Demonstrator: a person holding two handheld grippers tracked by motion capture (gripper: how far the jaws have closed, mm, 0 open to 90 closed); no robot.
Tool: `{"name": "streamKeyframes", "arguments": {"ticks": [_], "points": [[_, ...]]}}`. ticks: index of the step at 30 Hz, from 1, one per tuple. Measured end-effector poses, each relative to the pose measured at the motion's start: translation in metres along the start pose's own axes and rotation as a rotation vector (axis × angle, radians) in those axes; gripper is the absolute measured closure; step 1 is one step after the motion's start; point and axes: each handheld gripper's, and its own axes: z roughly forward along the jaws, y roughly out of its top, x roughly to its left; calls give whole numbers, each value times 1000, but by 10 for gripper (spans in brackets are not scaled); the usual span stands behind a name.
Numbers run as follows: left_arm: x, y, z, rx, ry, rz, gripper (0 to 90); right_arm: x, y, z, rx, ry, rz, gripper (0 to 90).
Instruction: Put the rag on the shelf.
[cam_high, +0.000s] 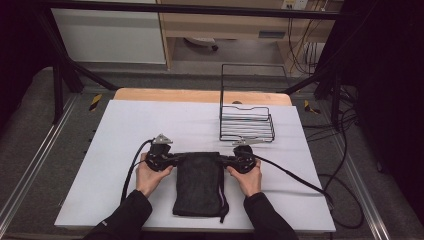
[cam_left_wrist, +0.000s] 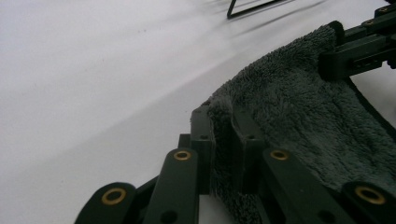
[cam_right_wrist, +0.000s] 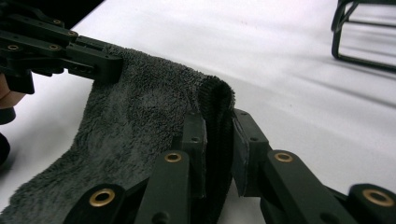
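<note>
A white table (cam_high: 125, 145) stands in a dim room, edged by a dark frame. Near its front edge lies a dark grey fleecy towel (cam_high: 198, 182), folded to a long strip running toward the person. Its far corners are pinched: the left gripper (cam_high: 176, 159) is clamped on the left corner, the right gripper (cam_high: 224, 160) on the right one, jaws facing each other across the cloth. Both hands rest low on the table, forearms in black sleeves angling in from below. Behind the right gripper stands a black wire rack (cam_high: 247, 121).
</note>
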Motion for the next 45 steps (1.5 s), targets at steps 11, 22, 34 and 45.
{"name": "streamKeyframes", "arguments": {"ticks": [11, 22, 34, 45], "points": [[-10, 10, -20, -66, 3, 39, 811, 7, 7, -16, -65, 17, -24, 778], [-20, 19, -40, -145, 6, 60, 812, 19, 17, -34, -135, 21, -68, 783], [-33, 27, -59, -212, 9, 89, 813, 30, 26, -51, -200, 18, -108, 786], [-45, 32, -73, -277, 4, 112, 813, 38, 33, -68, -259, 9, -141, 788]]}}
